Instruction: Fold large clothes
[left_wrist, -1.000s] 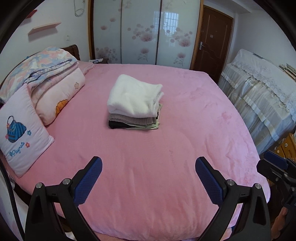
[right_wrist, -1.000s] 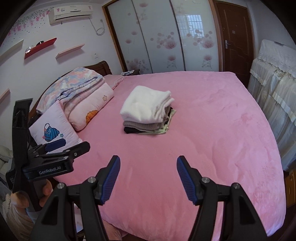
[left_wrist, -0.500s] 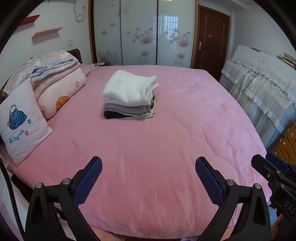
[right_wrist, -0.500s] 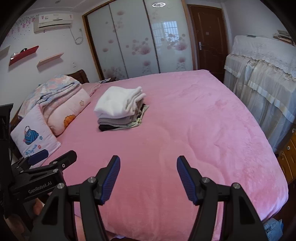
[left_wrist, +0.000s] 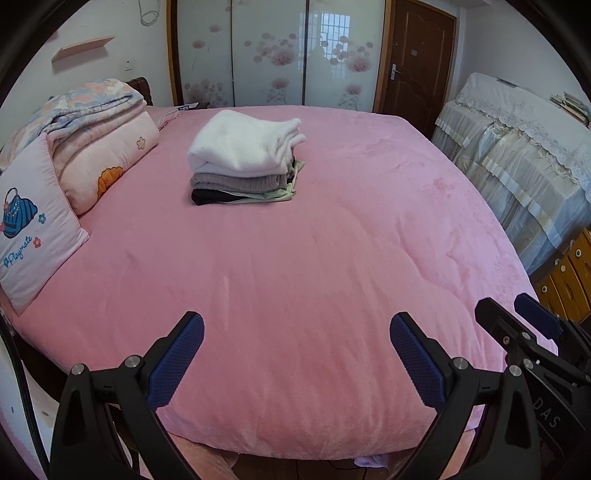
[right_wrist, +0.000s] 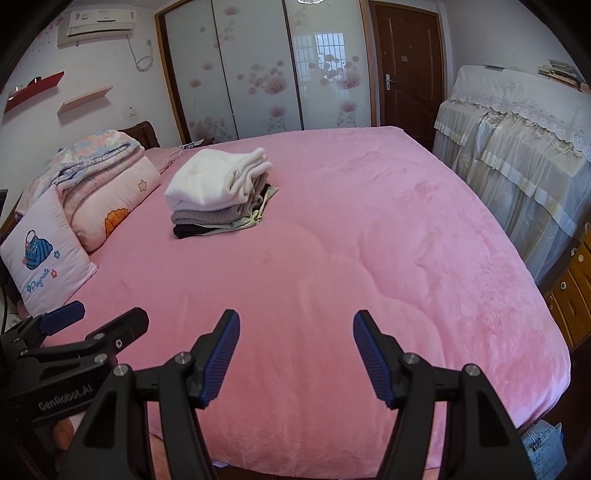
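Observation:
A stack of folded clothes (left_wrist: 245, 162) (right_wrist: 219, 195) sits far back on the pink bed (left_wrist: 295, 277) (right_wrist: 332, 258), a white garment on top, grey, black and pale green ones under it. My left gripper (left_wrist: 295, 347) hangs open over the bed's near edge with nothing between its blue pads. My right gripper (right_wrist: 295, 347) is also open and empty, low by the near edge. Each gripper shows at the side of the other's view: the right one (left_wrist: 532, 332) and the left one (right_wrist: 74, 332). Both are far from the stack.
A pink cushion (left_wrist: 29, 232) and folded quilts (left_wrist: 96, 147) lie along the bed's left side. Lace-covered furniture (left_wrist: 517, 158) and wooden drawers (left_wrist: 569, 273) stand on the right. Sliding wardrobe doors (left_wrist: 273, 55) and a brown door (left_wrist: 417, 62) are behind. Denim (right_wrist: 543, 450) lies on the floor.
Both grippers have sunk lower toward the bed's near edge, so the bed looks flatter and the stack farther up in view. Their jaws keep the same width.

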